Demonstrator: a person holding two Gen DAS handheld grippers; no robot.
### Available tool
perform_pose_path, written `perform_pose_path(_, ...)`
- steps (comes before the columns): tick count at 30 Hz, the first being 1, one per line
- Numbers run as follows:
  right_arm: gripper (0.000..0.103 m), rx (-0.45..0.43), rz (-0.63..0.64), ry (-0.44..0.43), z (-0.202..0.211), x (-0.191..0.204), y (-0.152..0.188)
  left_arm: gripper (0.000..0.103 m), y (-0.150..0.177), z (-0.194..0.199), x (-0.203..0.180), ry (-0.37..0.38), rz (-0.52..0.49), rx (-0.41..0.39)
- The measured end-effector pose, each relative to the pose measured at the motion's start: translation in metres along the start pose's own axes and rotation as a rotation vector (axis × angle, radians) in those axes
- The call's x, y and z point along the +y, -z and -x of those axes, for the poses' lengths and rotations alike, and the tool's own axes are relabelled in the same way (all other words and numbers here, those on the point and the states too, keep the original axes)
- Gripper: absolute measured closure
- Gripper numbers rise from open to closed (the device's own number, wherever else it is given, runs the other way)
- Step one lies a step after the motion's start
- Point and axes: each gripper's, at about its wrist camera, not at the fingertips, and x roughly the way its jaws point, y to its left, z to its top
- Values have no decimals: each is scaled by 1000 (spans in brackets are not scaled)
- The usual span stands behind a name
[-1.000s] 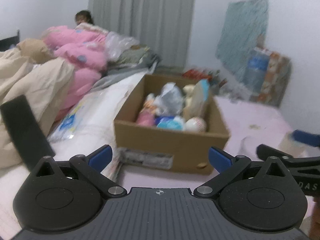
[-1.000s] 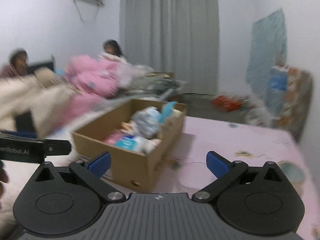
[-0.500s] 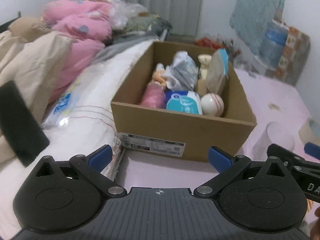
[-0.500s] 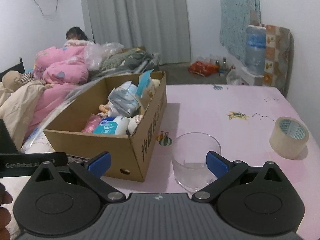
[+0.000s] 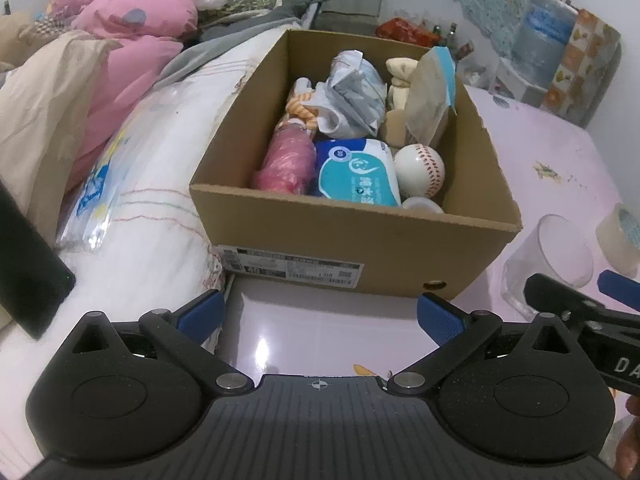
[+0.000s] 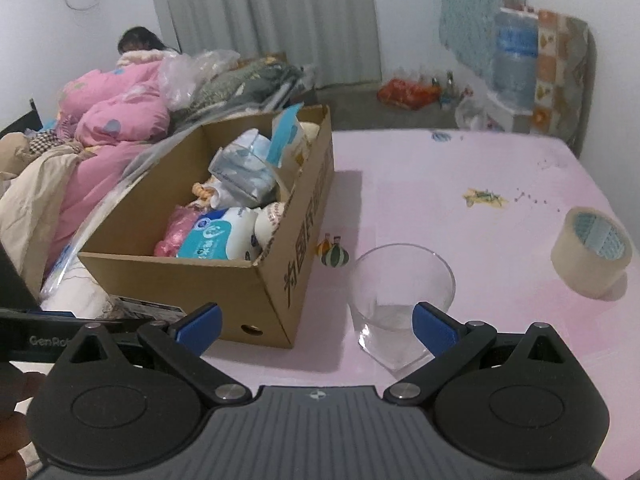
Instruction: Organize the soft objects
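i hold two grippers over a pink table (image 6: 440,168). my left gripper (image 5: 318,312) has its fingers apart, nothing between them. straight ahead of it, at the table's left edge against a bed (image 5: 160,168), sits one cardboard box (image 5: 352,236), its long axis running away from me. inside i count one pink bundle (image 5: 286,160), one tissue pack (image 5: 358,172), one baseball (image 5: 420,170), one grey bag (image 5: 352,92), one cream plush (image 5: 400,76) and one upright pouch (image 5: 430,92). my right gripper (image 6: 316,322), fingers also apart and empty, points between the box and one clear cup (image 6: 400,296); i judge the left nearer the soft things. one tape roll (image 6: 592,256) sits near the right edge.
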Motion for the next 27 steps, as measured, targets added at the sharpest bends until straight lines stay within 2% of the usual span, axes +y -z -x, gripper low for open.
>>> perform_pose_path(10, 52, 10, 1, 22, -2, 0, -6, 0, -15, 0, -7, -47, -31, 0)
perform_pose_path(27, 52, 54, 32, 19, -7, 8, -7, 0, -14, -5, -9, -56, -36, 10)
